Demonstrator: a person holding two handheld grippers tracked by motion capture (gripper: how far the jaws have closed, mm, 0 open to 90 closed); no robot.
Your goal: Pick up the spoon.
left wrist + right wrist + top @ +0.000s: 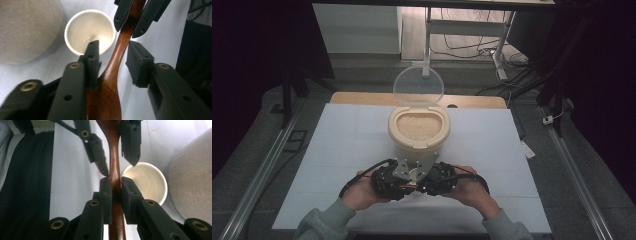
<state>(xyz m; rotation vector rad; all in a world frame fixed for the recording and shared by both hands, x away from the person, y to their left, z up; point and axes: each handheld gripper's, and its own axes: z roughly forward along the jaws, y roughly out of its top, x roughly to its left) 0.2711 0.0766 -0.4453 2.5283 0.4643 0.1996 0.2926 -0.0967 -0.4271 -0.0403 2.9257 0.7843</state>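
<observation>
Dim room, dark vignetted edges, soft close-up blur

The wooden spoon (113, 65) is dark red-brown w/ a visible grain. The cup (86, 30) is cream-white inside, plain, no pattern. The big container (418, 131) is beige, its rice pale yellowish, its lid (418, 86) clear. The table cover (337, 150) is light blue-white. Both grippers (113, 58) (115, 188) are black w/ brass-coloured rivets. The sleeves (322, 222) are grey-green.
</observation>
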